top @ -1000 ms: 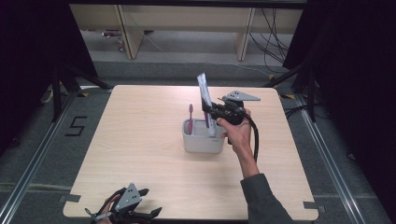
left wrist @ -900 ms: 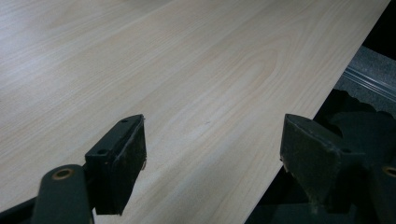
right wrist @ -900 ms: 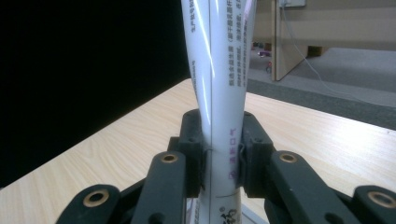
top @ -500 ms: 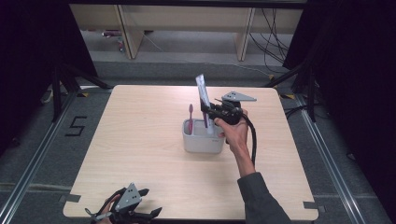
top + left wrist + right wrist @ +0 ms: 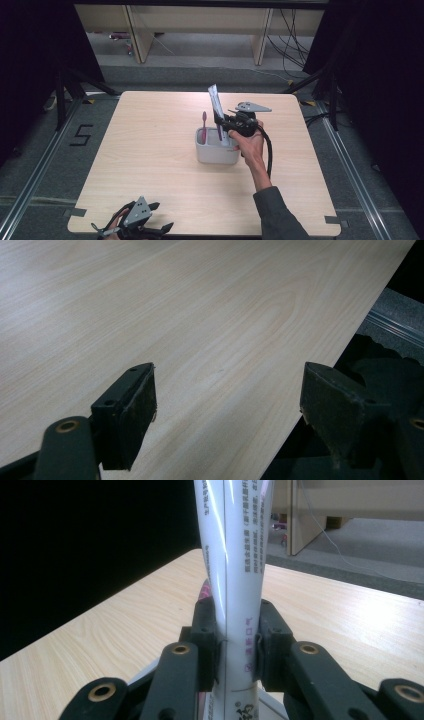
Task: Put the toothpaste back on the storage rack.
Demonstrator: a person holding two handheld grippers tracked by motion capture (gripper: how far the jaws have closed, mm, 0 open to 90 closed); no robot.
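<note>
We saw the white toothpaste tube (image 5: 216,107) standing nearly upright, tilted a little, with its lower end down inside the pale holder cup (image 5: 215,152) near the middle of the wooden table (image 5: 150,165). In the right gripper view the tube (image 5: 232,580) ran straight up between the two black jaws, whose pads pressed on it from both sides, so the right gripper (image 5: 235,647) had it clamped. From above, the right gripper (image 5: 226,122) sat just over the cup's right rim, with the person's right hand (image 5: 250,145) behind it. A pink toothbrush (image 5: 204,125) stood in the cup's left part, head up, apart from the tube. We found the left gripper (image 5: 160,231) at the table's near edge, well apart from the cup; in its own view the left gripper (image 5: 227,405) had its jaws wide apart over bare wood, with nothing between them.
</note>
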